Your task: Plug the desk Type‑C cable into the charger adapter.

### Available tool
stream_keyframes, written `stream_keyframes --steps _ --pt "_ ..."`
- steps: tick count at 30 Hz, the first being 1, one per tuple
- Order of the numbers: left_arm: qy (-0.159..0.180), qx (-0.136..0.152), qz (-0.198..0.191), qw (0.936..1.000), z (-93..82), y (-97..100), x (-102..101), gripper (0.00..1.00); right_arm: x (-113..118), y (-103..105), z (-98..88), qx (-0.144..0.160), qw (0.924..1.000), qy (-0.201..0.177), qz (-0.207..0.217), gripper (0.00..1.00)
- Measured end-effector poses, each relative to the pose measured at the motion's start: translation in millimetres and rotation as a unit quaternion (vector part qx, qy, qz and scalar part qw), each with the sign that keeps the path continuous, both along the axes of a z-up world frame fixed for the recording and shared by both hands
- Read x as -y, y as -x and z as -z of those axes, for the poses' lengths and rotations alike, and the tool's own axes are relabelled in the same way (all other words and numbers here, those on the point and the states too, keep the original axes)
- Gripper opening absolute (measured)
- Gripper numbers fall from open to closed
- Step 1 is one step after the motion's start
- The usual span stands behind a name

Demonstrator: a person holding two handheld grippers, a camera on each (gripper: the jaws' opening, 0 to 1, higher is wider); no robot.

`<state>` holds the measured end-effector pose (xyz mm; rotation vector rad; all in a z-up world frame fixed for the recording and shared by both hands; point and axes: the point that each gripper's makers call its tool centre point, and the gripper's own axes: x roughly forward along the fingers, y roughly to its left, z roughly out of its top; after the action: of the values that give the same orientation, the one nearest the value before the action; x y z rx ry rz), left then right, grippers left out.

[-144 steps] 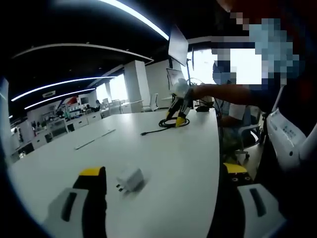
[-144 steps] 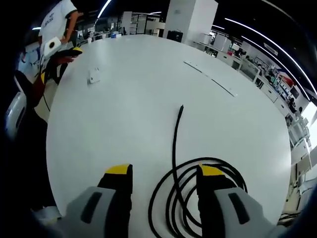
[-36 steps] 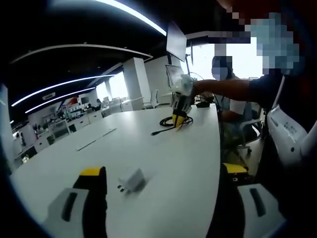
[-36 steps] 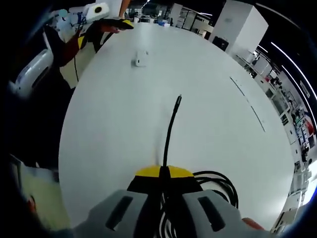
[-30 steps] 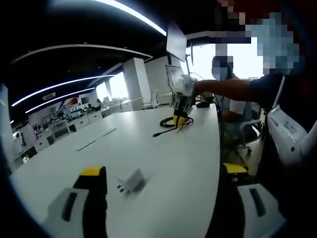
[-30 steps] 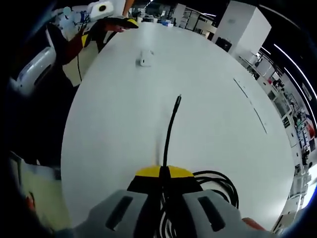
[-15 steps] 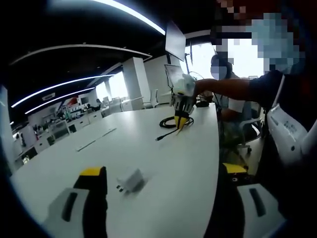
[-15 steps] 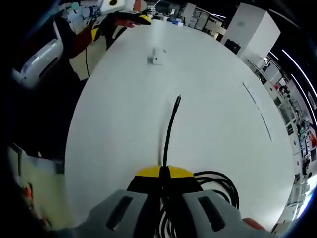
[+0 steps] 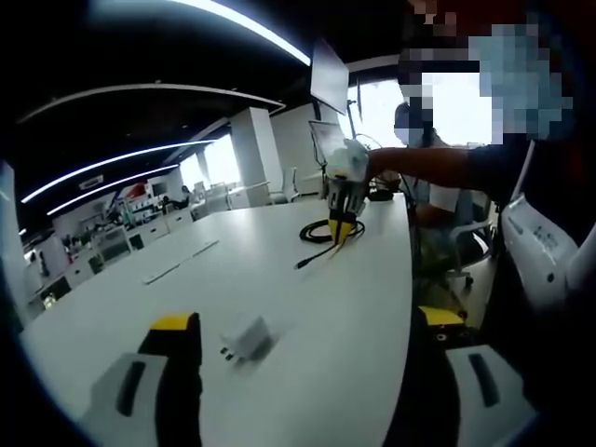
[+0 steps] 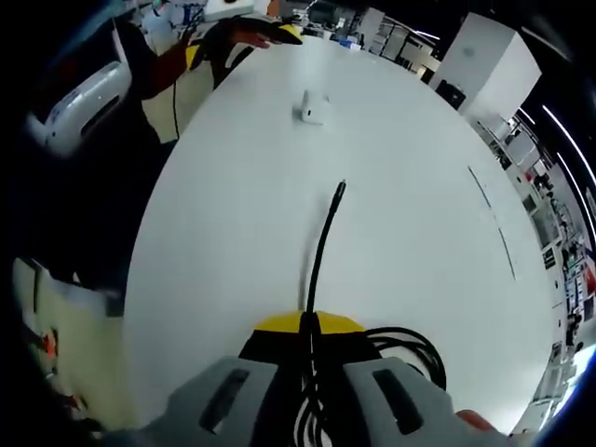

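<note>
Adapter (image 9: 246, 339) on table (image 9: 307, 307), cable (image 10: 319, 247) apparently well apart from it

Left gripper (image 9: 307, 331) jaws wide apart; white charger adapter (image 9: 246, 339) on white table (image 9: 307, 307) just inside the left jaw, prongs twd it. Far ahead, right gripper (image 9: 341, 229) pinches black Type‑C cable (image 9: 315, 253); free end sticks out twd adapter, coil behind.

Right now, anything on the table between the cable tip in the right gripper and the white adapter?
Nothing visible. The right gripper is shut on the black Type-C cable, whose tip points toward the small white charger adapter. Between them lies only bare white table. The left gripper stands open around the adapter.
</note>
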<state>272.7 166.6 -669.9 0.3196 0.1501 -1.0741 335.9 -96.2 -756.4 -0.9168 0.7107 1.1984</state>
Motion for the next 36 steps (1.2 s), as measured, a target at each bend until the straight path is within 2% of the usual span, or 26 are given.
stream_keyframes --steps 18,20,22,25,30,32,36 --pt "0.004 -0.005 0.003 1.0000 6.8 2.1 3 0.95 -1 5 6.7 -0.017 0.9998 0.004 -0.003 0.03" --pt "0.006 -0.006 0.003 1.0000 6.6 2.1 3 0.95 -3 6 4.6 -0.024 0.9997 -0.008 0.008 0.05" --pt "0.006 -0.007 0.003 1.0000 7.0 1.7 3 0.95 -5 2 2.2 -0.014 0.9997 -0.017 0.012 0.10" --pt "0.007 -0.008 0.002 0.9999 8.6 1.6 2 0.95 -5 1 0.8 -0.014 0.9995 -0.021 0.020 0.10" --pt "0.007 -0.009 0.002 0.9999 9.0 1.3 2 0.95 -20 1 -5.7 -0.014 0.9976 -0.063 0.026 0.10" --pt "0.007 -0.008 0.002 0.9999 8.7 1.7 3 0.95 -27 -3 -9.1 -0.004 0.9960 -0.082 0.034 0.10" --pt "0.007 -0.007 0.003 0.9999 8.4 2.1 3 0.95 -37 -6 -6.8 -0.002 0.9943 -0.099 0.041 0.06"
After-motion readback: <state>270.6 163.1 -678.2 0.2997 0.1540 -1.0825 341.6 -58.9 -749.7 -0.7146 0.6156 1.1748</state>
